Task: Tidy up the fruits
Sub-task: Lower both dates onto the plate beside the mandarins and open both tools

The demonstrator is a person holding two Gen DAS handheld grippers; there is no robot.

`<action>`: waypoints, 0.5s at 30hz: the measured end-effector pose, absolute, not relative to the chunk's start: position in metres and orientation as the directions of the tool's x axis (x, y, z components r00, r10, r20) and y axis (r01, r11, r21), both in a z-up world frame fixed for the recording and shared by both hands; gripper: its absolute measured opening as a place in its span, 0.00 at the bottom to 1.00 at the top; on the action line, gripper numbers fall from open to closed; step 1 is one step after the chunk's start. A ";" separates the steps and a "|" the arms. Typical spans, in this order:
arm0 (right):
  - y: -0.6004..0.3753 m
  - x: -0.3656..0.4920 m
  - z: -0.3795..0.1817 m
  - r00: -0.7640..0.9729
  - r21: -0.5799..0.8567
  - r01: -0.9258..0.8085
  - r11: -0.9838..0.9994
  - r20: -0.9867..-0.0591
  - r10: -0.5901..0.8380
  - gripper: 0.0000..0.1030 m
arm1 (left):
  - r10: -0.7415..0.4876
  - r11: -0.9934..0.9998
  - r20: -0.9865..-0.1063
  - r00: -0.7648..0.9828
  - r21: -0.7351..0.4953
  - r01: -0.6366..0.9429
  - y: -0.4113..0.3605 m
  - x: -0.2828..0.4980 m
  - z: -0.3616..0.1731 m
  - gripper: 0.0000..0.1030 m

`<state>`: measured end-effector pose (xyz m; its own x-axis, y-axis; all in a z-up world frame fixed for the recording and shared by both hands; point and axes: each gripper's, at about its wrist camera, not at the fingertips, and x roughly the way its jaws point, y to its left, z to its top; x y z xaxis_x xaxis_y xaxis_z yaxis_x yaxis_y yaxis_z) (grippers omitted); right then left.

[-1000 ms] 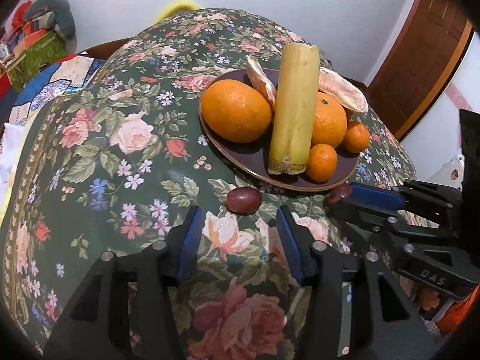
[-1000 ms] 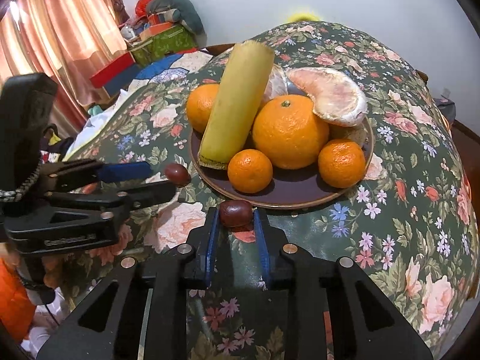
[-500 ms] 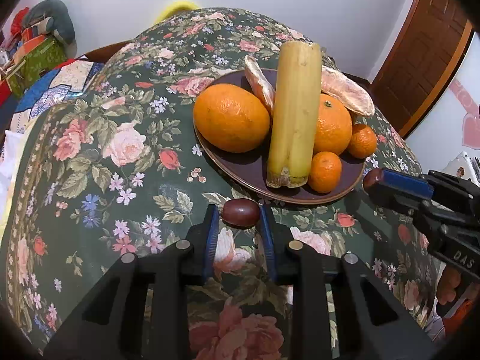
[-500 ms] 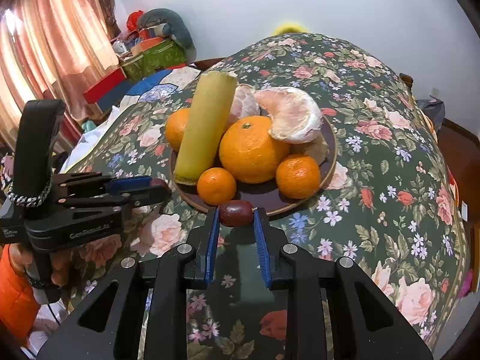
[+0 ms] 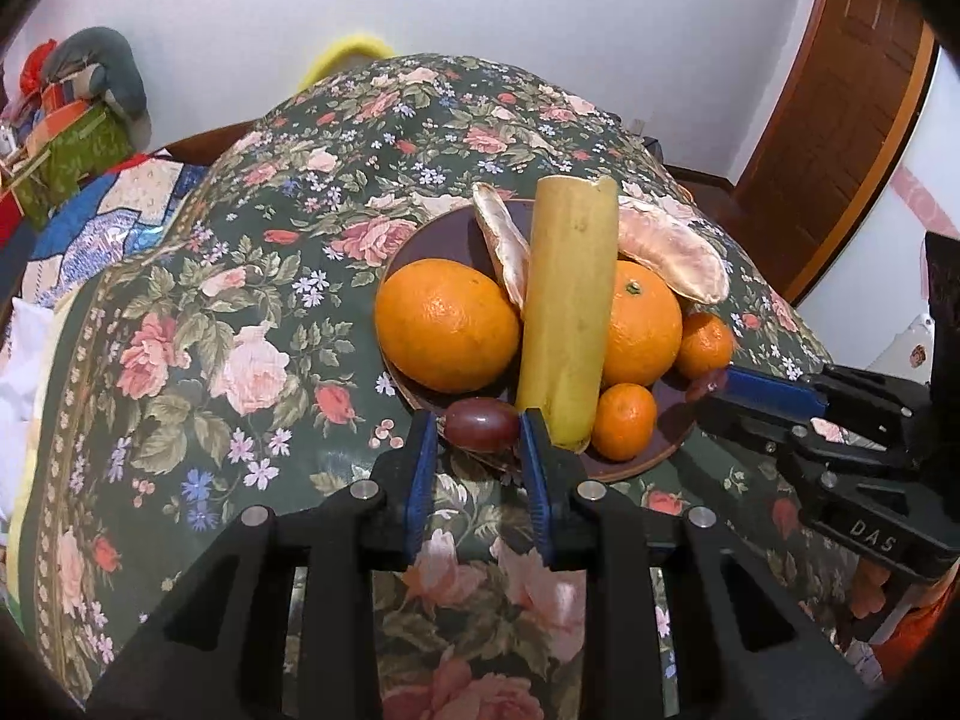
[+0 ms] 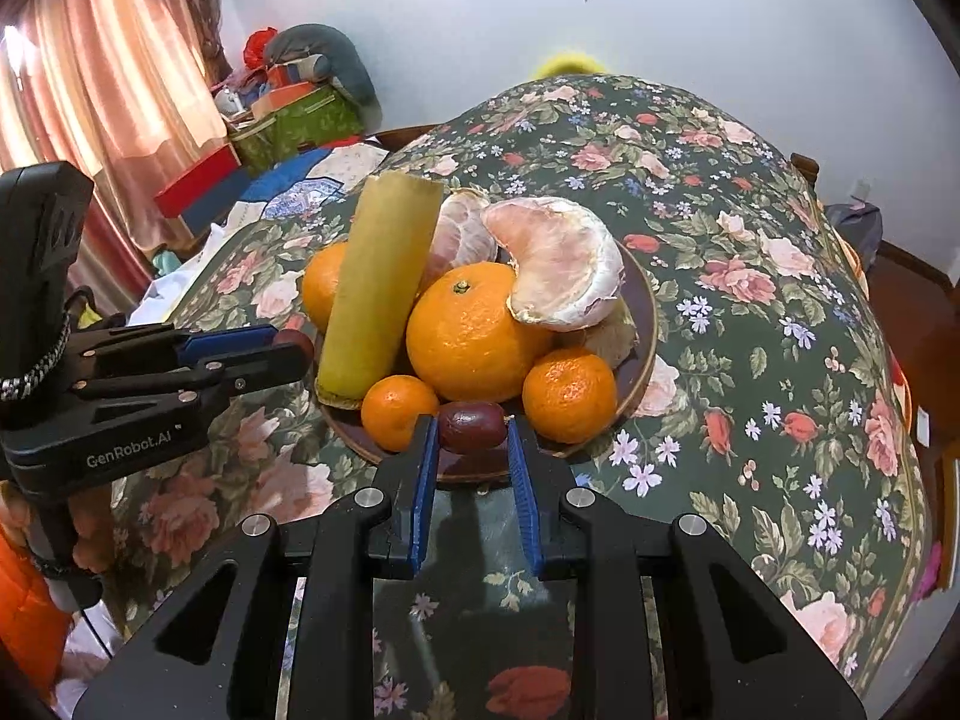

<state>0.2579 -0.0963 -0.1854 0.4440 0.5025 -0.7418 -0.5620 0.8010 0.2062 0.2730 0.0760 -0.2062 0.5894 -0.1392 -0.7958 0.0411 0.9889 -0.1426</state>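
1. The brown plate sat on the floral tablecloth, its near rim close to the cloth's front slope; open cloth spread wide toward 9 o'clock in the left wrist view.
2. In the right wrist view, bare cloth ran off toward 3 o'clock of the plate, well apart from the fruit.
3. The plate was crowded: a yellow sugarcane stalk lay across it, leaning over a large orange at its 9 o'clock and a second orange at its 3 o'clock.
4. Two small tangerines sat toward the near right rim, and peeled pomelo segments rested at the far side.
5. The left gripper was closed narrowly on a dark red jujube, both blue pads touching it, held over the plate's near rim just beside the stalk's cut end.
6. The right gripper likewise pinched a second jujube between its pads, poised over the near rim between the two tangerines.
7. Room was tight there: the fruit was just beside both tangerines.
8. From the left camera, the right gripper reached in from 3 o'clock.
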 end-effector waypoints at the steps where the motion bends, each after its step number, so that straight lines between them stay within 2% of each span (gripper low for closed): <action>1: -0.096 0.258 -0.186 0.442 0.206 -0.563 0.800 -0.743 0.502 0.21 | -0.140 0.989 -0.796 0.588 -0.144 0.041 0.076 0.274 -0.207 0.27; 10: -0.092 0.263 -0.194 0.427 0.202 -0.568 0.798 -0.757 0.495 0.21 | -0.142 0.988 -0.797 0.588 -0.149 0.037 0.076 0.277 -0.208 0.27; 15: -0.091 0.263 -0.196 0.417 0.199 -0.571 0.797 -0.766 0.489 0.25 | -0.142 0.987 -0.798 0.586 -0.158 0.025 0.079 0.277 -0.207 0.36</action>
<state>0.2635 -0.0908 -0.1957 0.4167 0.4894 -0.7661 -0.5705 0.7969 0.1987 0.2773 0.0793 -0.2073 0.5861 -0.1423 -0.7977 0.0251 0.9872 -0.1577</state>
